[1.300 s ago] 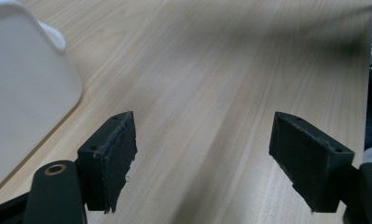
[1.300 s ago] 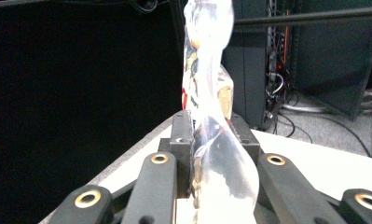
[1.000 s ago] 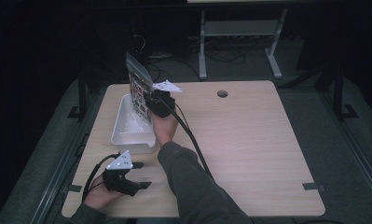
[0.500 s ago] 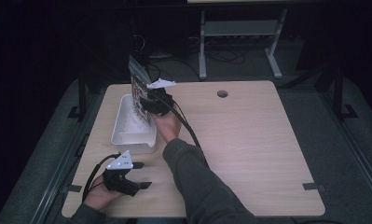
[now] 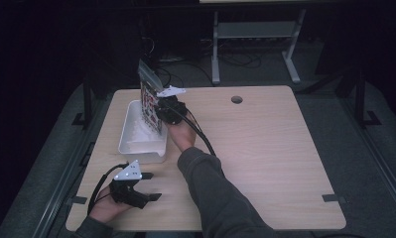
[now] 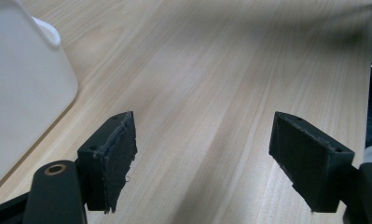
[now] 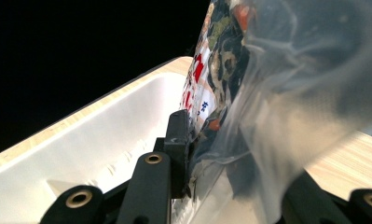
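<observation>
Jaws of the right gripper [image 5: 162, 113] are clamped on a printed clear-plastic packet [image 5: 150, 101] above the white rectangular plastic tub [image 5: 131, 133]; the left gripper [image 6: 200, 158] is spread wide, empty.

The table [image 5: 265, 148] looks like pale wood laminate, smooth and matt, with fine straight grain. On it, the tray [image 5: 131, 134] is white plastic, smooth with a soft sheen, and the bag [image 7: 249, 93] above the tray is glossy, crinkled clear film with a printed panel. The left gripper [image 6: 200, 154] has matt black pads [image 6: 116, 163], rough and frayed at the edges.
</observation>
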{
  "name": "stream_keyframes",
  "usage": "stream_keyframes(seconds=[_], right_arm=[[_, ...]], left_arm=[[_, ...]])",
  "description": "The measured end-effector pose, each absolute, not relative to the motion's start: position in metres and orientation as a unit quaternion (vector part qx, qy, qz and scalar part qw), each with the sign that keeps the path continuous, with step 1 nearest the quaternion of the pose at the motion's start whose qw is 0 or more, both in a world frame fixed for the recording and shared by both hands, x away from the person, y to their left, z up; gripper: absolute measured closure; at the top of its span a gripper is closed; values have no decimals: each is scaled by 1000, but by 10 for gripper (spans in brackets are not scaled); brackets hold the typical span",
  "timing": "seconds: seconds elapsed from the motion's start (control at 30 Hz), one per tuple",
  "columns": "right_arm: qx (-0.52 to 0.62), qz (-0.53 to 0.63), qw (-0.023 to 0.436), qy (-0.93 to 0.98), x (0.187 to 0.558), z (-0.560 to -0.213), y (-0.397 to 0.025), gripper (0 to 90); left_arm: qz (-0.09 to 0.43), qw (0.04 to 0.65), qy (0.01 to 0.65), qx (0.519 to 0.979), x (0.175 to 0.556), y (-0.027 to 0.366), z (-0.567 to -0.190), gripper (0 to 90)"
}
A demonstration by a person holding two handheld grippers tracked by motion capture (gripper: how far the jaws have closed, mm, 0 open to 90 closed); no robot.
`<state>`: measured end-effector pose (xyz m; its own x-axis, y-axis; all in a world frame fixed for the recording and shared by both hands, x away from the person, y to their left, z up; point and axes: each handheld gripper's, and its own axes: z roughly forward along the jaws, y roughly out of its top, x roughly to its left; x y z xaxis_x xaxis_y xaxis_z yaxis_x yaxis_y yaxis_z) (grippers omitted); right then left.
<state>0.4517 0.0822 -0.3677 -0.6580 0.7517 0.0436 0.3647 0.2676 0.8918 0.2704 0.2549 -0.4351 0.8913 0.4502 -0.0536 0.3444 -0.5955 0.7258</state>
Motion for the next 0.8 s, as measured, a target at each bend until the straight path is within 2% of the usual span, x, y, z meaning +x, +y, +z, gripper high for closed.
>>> stream_keyframes(seconds=[0.47, 0.8], right_arm=[[399, 474, 221, 753, 438, -368, 87, 725], [431, 482, 210, 733, 437, -370, 79, 723]], left_arm=[[72, 387, 224, 892, 270, 254, -435, 225], [73, 385, 224, 892, 270, 255, -436, 225]])
